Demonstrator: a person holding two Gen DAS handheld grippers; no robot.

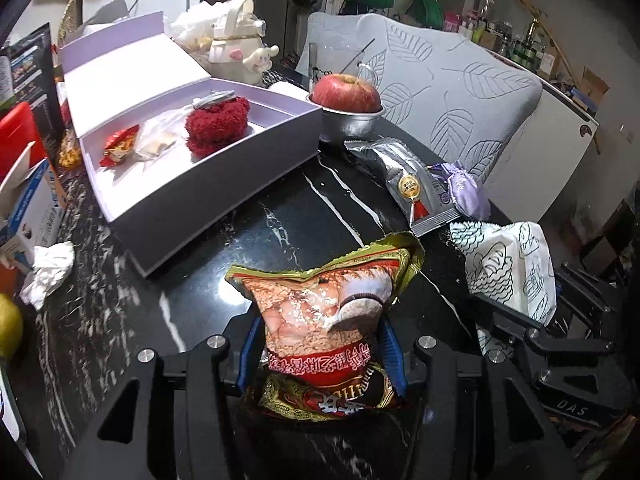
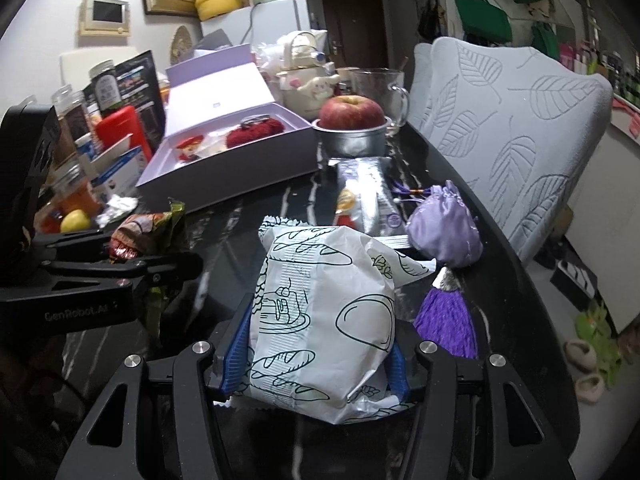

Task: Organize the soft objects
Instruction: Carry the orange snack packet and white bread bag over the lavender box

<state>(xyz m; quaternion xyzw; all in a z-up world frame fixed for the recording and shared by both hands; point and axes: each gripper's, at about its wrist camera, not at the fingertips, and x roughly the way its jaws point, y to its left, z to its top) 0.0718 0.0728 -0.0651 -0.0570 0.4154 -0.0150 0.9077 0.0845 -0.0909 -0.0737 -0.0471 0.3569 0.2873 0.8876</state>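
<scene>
My left gripper is shut on a gold and red snack bag, held just above the black marble table. My right gripper is shut on a white bread-print packet; that packet also shows in the left wrist view. An open lilac box lies ahead to the left, holding a red fuzzy pouch, a clear packet and a small red packet. A silver sachet and a purple satin pouch lie on the table to the right.
An apple sits in a metal bowl behind the box. A crumpled tissue, a blue-white carton and jars crowd the left edge. A grey leaf-pattern chair back stands along the right side. A glass jug stands behind the apple.
</scene>
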